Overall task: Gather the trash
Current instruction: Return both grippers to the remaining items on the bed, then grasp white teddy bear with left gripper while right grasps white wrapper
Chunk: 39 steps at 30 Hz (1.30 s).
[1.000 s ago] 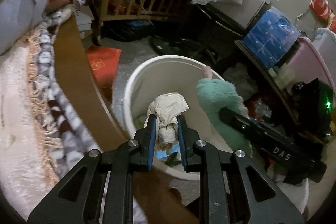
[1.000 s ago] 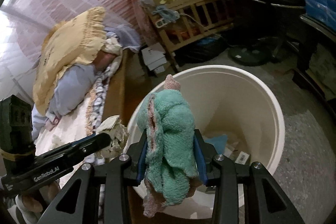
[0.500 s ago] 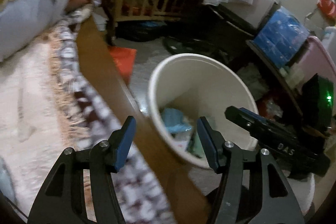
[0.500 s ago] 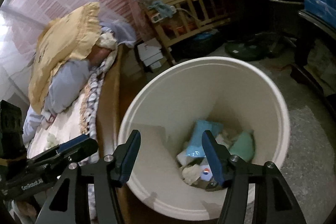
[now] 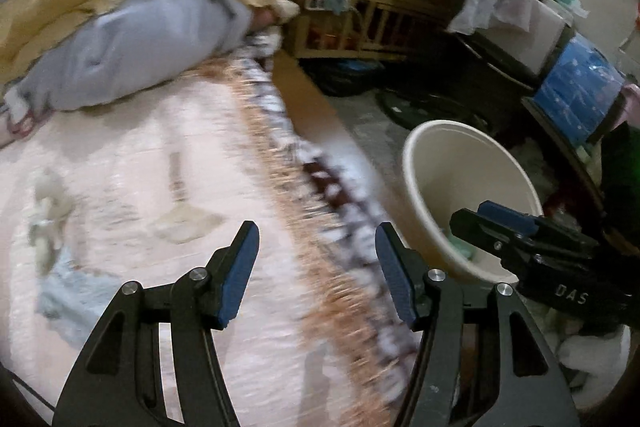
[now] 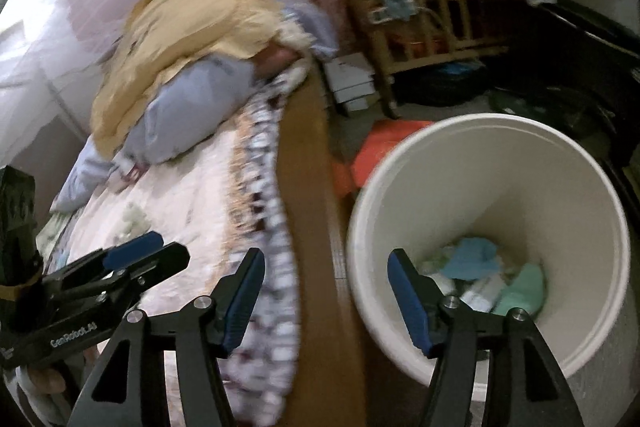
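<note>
I am taking the white bucket as my landmark: it is standing on the floor just beside the bed, and the discarded pieces, a blue scrap and a green cloth, are already lying at its bottom. Away from the bucket, across the bed's wooden edge and fringed border, more trash is waiting on the pale cover: a crumpled whitish wad and, nearer to me, a light blue cloth. The blur is hiding their outlines, so I cannot tell any long axis or which way they are pointing. My left tool is hanging over the cover on the side far from the bucket, jaws wide and holding nothing, so I am judging it the nearer one. My right tool is straddling the bed edge and the bucket rim, its jaws opening with nothing between them.
</note>
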Available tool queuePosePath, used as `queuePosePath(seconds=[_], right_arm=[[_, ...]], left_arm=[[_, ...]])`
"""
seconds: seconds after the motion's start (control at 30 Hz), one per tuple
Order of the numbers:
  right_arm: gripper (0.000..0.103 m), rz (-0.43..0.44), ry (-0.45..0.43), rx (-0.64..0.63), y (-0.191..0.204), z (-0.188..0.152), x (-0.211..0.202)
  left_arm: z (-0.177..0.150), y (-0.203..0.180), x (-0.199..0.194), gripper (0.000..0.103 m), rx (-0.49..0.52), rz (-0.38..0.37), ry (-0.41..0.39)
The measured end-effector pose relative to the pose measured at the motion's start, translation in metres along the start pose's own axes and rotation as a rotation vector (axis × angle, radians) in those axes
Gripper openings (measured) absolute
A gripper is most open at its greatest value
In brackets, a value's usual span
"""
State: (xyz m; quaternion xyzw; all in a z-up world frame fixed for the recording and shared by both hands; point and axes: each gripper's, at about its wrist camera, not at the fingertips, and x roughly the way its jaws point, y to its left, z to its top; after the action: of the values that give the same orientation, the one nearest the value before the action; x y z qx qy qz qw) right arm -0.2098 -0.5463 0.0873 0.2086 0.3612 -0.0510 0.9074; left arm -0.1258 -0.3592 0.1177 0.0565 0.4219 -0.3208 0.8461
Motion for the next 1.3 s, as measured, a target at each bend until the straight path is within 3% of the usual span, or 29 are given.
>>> queuePosePath(seconds=[0.37,0.5,0.63,0.77,0.9,1.03,1.07,1.1,1.13,1.2,1.3], right_arm=[[0.063,0.146,0.098,-0.177,0.097,-0.004,0.041],[0.068,0.227,0.148,-0.272,0.140,-0.010,0.060],[0.069,0.315,0.191,-0.396,0.189,-0.018,0.082],[0.076,0.372,0.223,-0.558,0.237,-0.028,0.108],[0.077,0.373,0.276,-0.714,0.272,-0.043,0.142],[0.077,0.352,0.374,-0.705,0.273,-0.056,0.174],[0.070,0.355,0.368,-0.694,0.270,-0.057,0.174],[0.055,0.364,0.347,-0.683,0.267,-0.057,0.170],[0.053,0.379,0.341,-0.675,0.265,-0.057,0.166],[0.046,0.359,0.322,-0.675,0.263,-0.057,0.156],[0.045,0.330,0.280,-0.681,0.256,-0.059,0.135]], left_arm=[[-0.018,0.134,-0.045,0.059,-0.150,0.180,-0.011],[-0.016,0.191,-0.047,0.059,-0.234,0.243,0.002],[-0.011,0.237,-0.039,0.059,-0.326,0.220,0.014],[-0.008,0.258,-0.023,0.059,-0.347,0.185,0.043],[-0.002,0.266,0.000,0.061,-0.338,0.149,0.082],[0.000,0.270,0.021,0.061,-0.333,0.151,0.113],[0.000,0.270,0.024,0.061,-0.338,0.152,0.117],[-0.001,0.272,0.028,0.061,-0.348,0.150,0.117],[-0.002,0.274,0.031,0.060,-0.366,0.141,0.114],[-0.006,0.279,0.034,0.049,-0.405,0.105,0.114],[-0.012,0.274,0.027,0.033,-0.400,0.109,0.103]])
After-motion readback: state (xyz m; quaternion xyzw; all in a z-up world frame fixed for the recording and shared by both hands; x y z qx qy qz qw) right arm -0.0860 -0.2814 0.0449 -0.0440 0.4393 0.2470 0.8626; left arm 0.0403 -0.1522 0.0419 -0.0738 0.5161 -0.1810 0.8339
